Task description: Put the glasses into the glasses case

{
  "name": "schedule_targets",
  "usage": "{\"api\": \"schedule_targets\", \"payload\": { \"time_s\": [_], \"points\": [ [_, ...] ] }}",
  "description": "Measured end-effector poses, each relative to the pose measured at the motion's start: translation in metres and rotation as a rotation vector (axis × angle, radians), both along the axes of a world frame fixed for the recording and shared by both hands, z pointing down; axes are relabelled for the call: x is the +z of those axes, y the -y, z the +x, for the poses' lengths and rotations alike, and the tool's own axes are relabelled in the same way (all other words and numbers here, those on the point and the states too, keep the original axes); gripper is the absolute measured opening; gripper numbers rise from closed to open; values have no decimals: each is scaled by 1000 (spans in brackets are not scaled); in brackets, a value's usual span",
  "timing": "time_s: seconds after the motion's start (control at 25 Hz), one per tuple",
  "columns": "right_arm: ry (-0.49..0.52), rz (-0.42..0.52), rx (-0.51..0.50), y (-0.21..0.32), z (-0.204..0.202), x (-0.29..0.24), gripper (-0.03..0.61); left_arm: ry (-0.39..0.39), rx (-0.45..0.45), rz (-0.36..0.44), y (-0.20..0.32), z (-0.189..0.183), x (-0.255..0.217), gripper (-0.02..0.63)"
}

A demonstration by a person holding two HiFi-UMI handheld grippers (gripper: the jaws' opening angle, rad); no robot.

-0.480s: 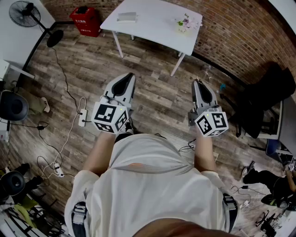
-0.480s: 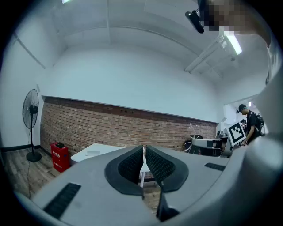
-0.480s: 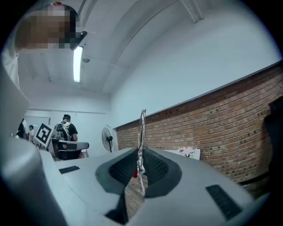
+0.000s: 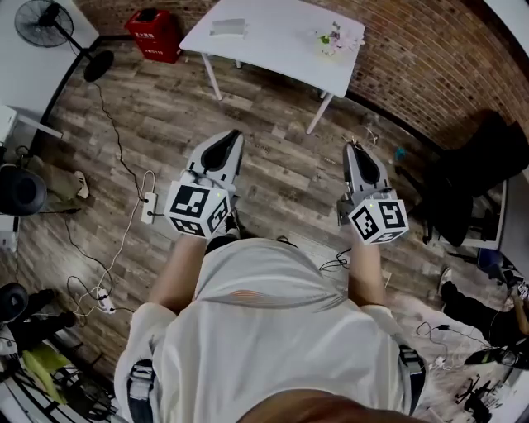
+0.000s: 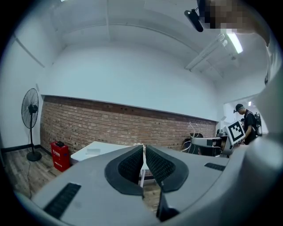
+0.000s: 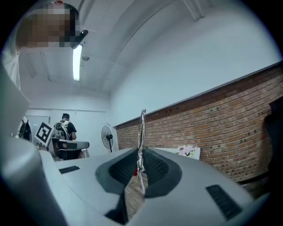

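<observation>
My right gripper [image 6: 139, 160] is shut on a thin metal glasses frame [image 6: 142, 128], which stands up edge-on from between its pads. In the head view this gripper [image 4: 355, 149] is held level over the floor, at the right. At the left is my left gripper [image 4: 231, 137], also level; its jaws [image 5: 144, 162] are closed together with nothing between them. A pale flat case [image 4: 227, 30] lies on the white table [image 4: 273, 49] ahead, well beyond both grippers. In the left gripper view the case [image 5: 93, 151] shows faintly on the tabletop.
A small flower pot [image 4: 332, 41] stands on the table's right end. A red box [image 4: 154, 35] and a fan [image 4: 45, 21] stand at the far left. Cables and a power strip [image 4: 148, 210] lie on the wood floor. A black chair [image 4: 475, 178] is at the right. Another person [image 6: 65, 128] stands far off.
</observation>
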State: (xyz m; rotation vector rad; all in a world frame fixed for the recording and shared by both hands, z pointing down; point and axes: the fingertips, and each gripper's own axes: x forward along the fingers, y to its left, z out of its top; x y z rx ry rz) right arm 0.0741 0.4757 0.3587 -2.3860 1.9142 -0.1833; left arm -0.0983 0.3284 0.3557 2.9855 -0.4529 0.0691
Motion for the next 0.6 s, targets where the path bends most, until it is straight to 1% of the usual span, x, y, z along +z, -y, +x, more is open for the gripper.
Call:
{"api": "schedule_targets", "payload": {
  "time_s": [0.28, 0.44, 0.6],
  "points": [
    [20, -16, -1, 27, 1, 10, 89, 6, 3, -12, 24, -6, 9, 29],
    [59, -5, 8, 56, -4, 10, 91, -7, 16, -30, 57, -9, 15, 29],
    [41, -28, 30, 93, -11, 9, 92, -27, 47, -43, 101, -9, 16, 29]
  ]
}}
